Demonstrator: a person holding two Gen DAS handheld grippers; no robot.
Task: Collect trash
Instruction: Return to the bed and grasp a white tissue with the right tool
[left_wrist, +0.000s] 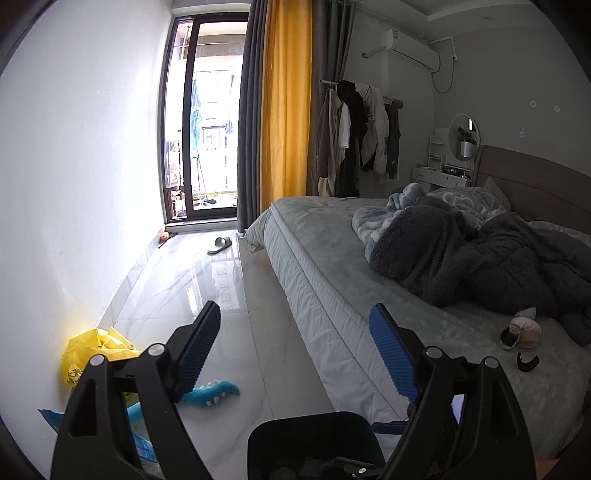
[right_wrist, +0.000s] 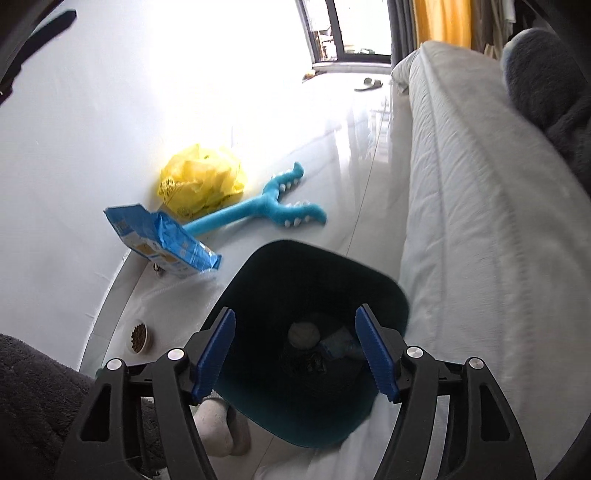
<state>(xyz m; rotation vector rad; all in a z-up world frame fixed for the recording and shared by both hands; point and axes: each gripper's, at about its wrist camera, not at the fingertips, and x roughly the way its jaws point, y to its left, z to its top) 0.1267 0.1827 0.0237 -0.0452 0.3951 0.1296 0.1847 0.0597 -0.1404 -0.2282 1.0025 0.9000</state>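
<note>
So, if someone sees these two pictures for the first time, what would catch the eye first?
Probably the dark plastic trash bin on the floor beside the bed, with the open right gripper above it and a crumpled whitish ball lying inside. Next, by the white wall, the crumpled yellow plastic bag, the turquoise forked plush toy and the torn blue package.

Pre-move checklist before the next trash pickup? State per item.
1. Right gripper empty, jaws open: ok.
2. Left gripper empty, jaws open: ok.
3. Bin upright, mouth clear, beside the bed: ok.
4. Earlier trash inside the bin, white wad at the bottom: ok.
5. Yellow bag and blue packet on the floor by the wall, unobstructed: ok.
6. Whether the blue toy counts as trash: cannot tell.
</note>
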